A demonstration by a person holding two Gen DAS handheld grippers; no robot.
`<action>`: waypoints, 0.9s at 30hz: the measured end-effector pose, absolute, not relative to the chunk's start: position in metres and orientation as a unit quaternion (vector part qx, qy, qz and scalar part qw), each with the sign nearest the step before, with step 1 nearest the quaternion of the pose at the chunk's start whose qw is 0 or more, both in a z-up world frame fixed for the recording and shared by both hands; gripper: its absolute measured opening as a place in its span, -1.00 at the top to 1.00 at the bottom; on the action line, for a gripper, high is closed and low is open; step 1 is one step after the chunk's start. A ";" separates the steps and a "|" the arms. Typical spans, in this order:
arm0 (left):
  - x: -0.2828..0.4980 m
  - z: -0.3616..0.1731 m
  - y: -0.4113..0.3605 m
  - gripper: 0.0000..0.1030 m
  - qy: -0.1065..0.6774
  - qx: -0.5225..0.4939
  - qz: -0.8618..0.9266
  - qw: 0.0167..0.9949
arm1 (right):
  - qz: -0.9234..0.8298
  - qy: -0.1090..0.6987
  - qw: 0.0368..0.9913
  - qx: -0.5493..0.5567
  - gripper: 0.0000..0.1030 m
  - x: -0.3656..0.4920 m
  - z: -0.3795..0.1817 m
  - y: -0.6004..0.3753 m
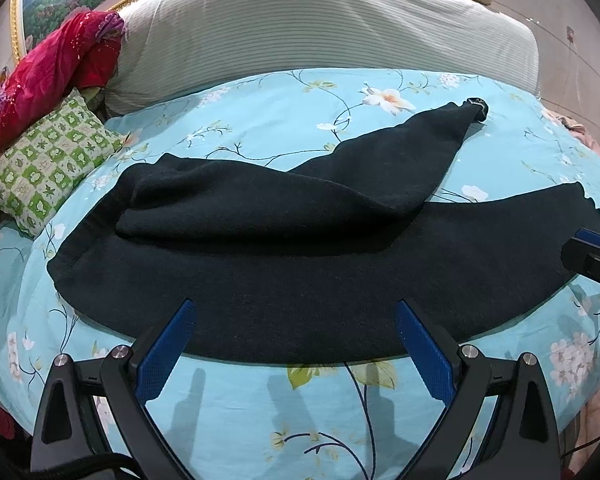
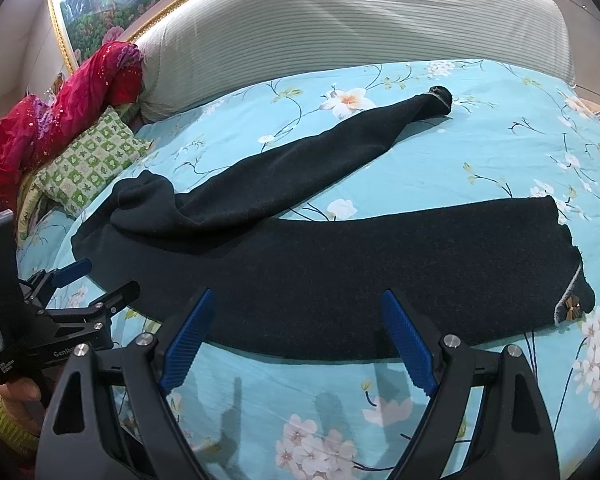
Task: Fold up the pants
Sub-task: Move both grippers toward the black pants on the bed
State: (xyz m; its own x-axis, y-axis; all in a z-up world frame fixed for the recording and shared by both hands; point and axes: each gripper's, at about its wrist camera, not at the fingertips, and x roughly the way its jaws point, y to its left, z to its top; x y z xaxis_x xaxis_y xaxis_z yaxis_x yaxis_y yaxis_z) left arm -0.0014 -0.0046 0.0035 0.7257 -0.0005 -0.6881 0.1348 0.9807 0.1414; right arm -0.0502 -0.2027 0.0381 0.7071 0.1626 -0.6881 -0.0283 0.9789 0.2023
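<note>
Already spread across the floral bed (image 1: 260,412), dark pants (image 1: 300,292) lie with one leg flat along the near edge and the other splayed toward one o'clock, awaiting a fold. At seven o'clock the left claw (image 1: 296,344) hovers wide open and empty; toward five o'clock the right claw (image 2: 300,336) likewise gapes, gripping nothing, apparently poised over the near hem.

Dark fleecy pants (image 2: 320,276) lie spread on the bed, legs splayed apart, upper leg angled away.
</note>
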 end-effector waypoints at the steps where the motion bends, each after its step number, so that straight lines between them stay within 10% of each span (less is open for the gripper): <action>1: -0.001 0.003 -0.005 -0.94 0.370 0.094 -0.037 0.924 | 0.052 0.379 0.920 0.089 -0.66 -0.050 0.038 -0.203; 27: 0.020 0.011 -0.036 -0.94 0.364 0.150 -0.069 0.917 | 0.046 0.379 0.916 0.119 -0.66 -0.042 0.040 -0.219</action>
State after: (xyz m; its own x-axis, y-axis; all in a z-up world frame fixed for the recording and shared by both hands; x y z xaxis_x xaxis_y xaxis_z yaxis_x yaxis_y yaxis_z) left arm 0.0201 -0.0364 0.0105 0.7258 -0.0179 -0.6876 0.2362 0.9454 0.2247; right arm -0.0421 -0.2192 0.0400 0.7079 0.1749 -0.6843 0.0061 0.9673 0.2536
